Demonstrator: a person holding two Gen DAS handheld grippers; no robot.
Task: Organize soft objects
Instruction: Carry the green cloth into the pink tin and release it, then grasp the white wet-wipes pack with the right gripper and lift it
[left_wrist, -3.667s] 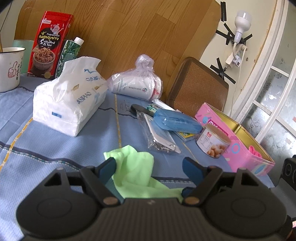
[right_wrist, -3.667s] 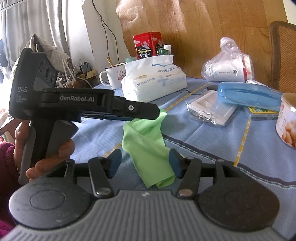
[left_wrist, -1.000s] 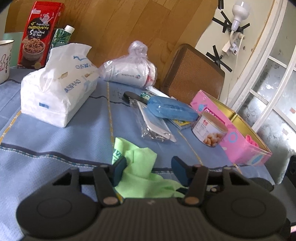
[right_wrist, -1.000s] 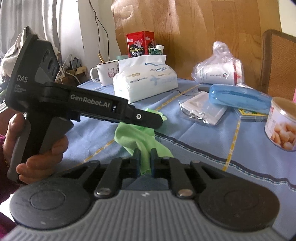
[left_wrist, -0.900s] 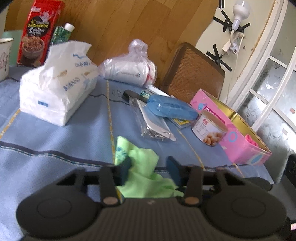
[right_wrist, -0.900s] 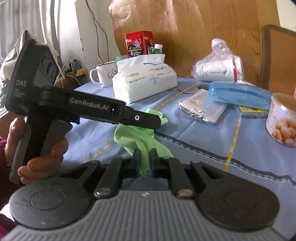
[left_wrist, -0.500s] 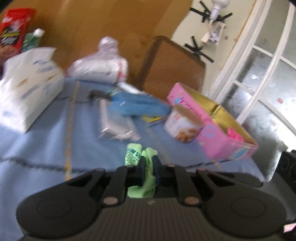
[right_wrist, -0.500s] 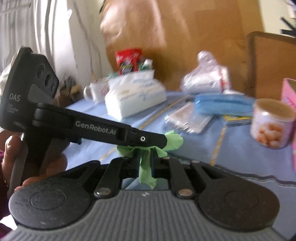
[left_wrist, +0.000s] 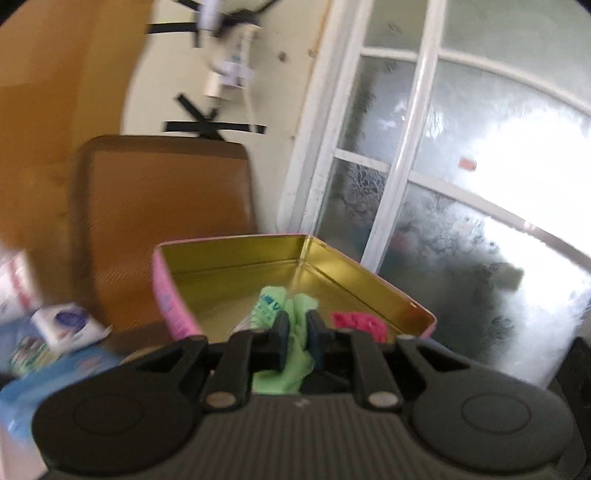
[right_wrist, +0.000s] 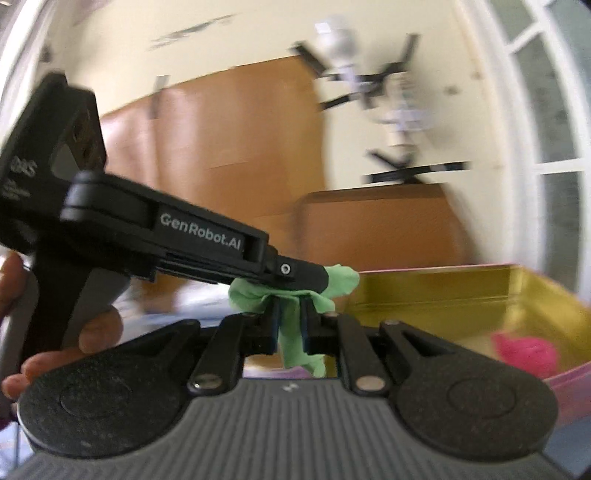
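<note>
Cloth (right_wrist: 291, 332) pinched; only right view shows hand (right_wrist: 55, 343).

You hold a light green cloth (left_wrist: 293, 354) in black grippers; the tin (left_wrist: 236, 266) is pink outside, gold inside, with a magenta cloth (left_wrist: 360, 325) in it.

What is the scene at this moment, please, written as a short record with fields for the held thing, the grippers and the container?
held thing: light green soft cloth, bunched
left gripper: shut on the cloth
right gripper: shut on the same cloth
container: open pink tin box with gold inside, beyond both grippers
in container: bright pink soft item
behind: brown chair back
</note>
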